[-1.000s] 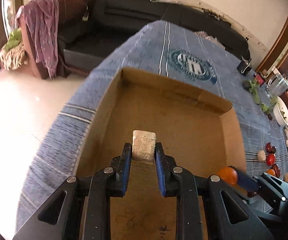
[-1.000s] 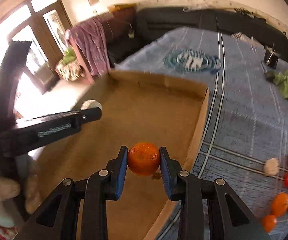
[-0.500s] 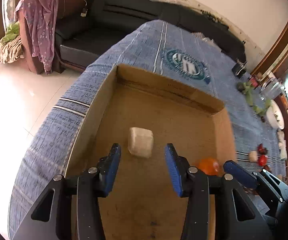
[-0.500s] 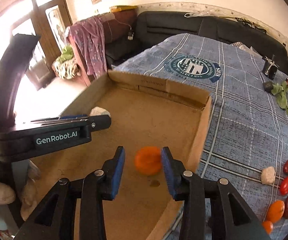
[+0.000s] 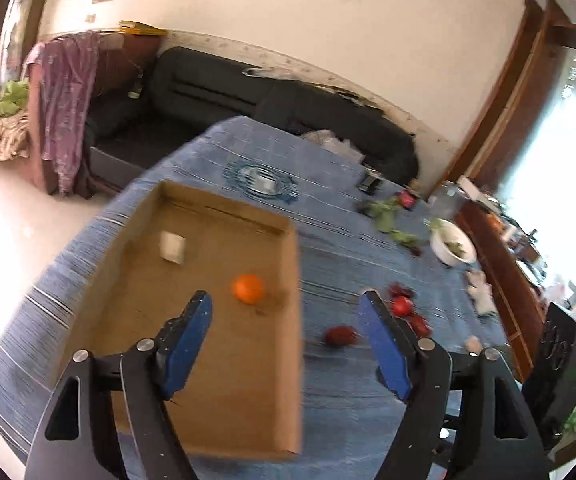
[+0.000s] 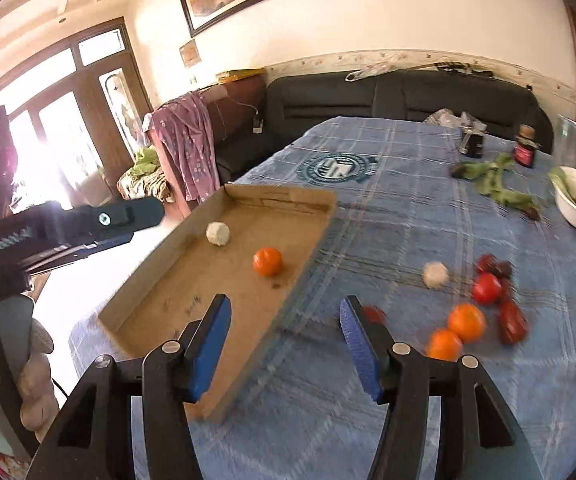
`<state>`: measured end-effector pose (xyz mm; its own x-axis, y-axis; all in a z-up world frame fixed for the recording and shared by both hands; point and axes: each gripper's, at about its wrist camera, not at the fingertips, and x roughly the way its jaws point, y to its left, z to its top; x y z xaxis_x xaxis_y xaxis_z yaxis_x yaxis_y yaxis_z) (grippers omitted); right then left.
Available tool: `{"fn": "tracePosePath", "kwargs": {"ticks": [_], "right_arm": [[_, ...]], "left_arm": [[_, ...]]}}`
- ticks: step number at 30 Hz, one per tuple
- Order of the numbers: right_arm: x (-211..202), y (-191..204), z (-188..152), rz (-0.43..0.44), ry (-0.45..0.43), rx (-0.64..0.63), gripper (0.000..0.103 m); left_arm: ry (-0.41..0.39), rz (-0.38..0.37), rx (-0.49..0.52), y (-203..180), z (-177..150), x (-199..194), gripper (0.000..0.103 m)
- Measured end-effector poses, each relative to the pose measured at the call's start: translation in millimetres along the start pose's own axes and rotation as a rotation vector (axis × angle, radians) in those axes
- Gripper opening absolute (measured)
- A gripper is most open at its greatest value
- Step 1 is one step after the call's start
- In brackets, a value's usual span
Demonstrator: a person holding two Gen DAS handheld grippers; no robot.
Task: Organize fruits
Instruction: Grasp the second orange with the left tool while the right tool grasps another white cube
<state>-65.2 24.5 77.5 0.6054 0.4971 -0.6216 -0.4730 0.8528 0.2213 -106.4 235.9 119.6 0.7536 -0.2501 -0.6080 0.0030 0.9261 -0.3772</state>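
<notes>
Blue tablecloth (image 6: 388, 240); orange (image 6: 267, 261) beyond opening right gripper (image 6: 284, 344).

Daylight floods both views. In the left wrist view a tall window (image 5: 568, 184) beyond the worktop's right edge burns out to white; in the right wrist view the glazed wooden doors (image 6: 60, 136) past the left edge glare just as hard, bleaching the pale floor (image 6: 72, 292). Motion blur smears the blue checked cloth (image 5: 328, 200) and the loose red and orange fruits (image 6: 472, 316). The fisheye bends the walls, and the frame corners vignette to black. Shadows are soft.
</notes>
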Motion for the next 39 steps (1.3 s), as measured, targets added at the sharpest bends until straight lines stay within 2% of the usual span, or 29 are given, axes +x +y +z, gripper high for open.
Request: {"fn": "tracePosePath", "kwargs": {"ticks": [4, 9, 15, 19, 20, 22, 24, 26, 29, 34, 37, 39], "right_arm": [[-29.8, -31.0, -16.6, -0.079, -0.013, 0.021, 0.064], [-84.7, -105.7, -36.4, -0.227, -0.046, 0.146, 0.064], [-118.2, -177.6, -49.3, -0.359, -0.056, 0.265, 0.063], [-111.4, -219.5, -54.7, -0.371, -0.046, 0.36, 0.063], [-108.3, -226.2, -56.5, -0.366, -0.048, 0.382, 0.059], [-100.8, -242.3, -57.1, -0.366, -0.048, 0.426, 0.055], [-91.7, -256.8, -58.3, -0.371, -0.05, 0.471, 0.055], [-83.1, -268.5, -59.3, -0.369, -0.049, 0.503, 0.055], [-67.4, -281.3, -62.1, -0.383, -0.042, 0.53, 0.055], [-60.4, -283.5, -64.5, -0.424, -0.047, 0.501, 0.057], [-56.4, -291.2, -69.5, -0.436, -0.03, 0.516, 0.057], [-54.4, -297.1, -72.7, -0.414, -0.016, 0.543, 0.055]], "left_arm": [[0.071, -0.065, 0.027, -28.9, -15.4, 11.3, 0.075], [0.104, -0.071, 0.06, -50.4, -30.5, 26.3, 0.075], [0.165, -0.087, 0.1, -70.2, -44.5, 51.8, 0.075], [0.192, -0.11, 0.188, -93.3, -59.2, 71.0, 0.075], [0.197, -0.125, 0.209, -99.0, -63.7, 76.3, 0.074], [0.207, -0.147, 0.233, -105.9, -69.4, 85.9, 0.069], [0.229, -0.159, 0.242, -112.3, -71.6, 98.4, 0.062], [0.231, -0.17, 0.252, -118.7, -72.1, 108.3, 0.062], [0.219, -0.16, 0.277, -128.1, -72.1, 124.6, 0.062], [0.211, -0.143, 0.323, -142.3, -71.6, 148.7, 0.062], [0.212, -0.131, 0.347, -147.0, -69.7, 160.4, 0.054], [0.206, -0.116, 0.372, -148.4, -70.1, 166.2, 0.052]]}}
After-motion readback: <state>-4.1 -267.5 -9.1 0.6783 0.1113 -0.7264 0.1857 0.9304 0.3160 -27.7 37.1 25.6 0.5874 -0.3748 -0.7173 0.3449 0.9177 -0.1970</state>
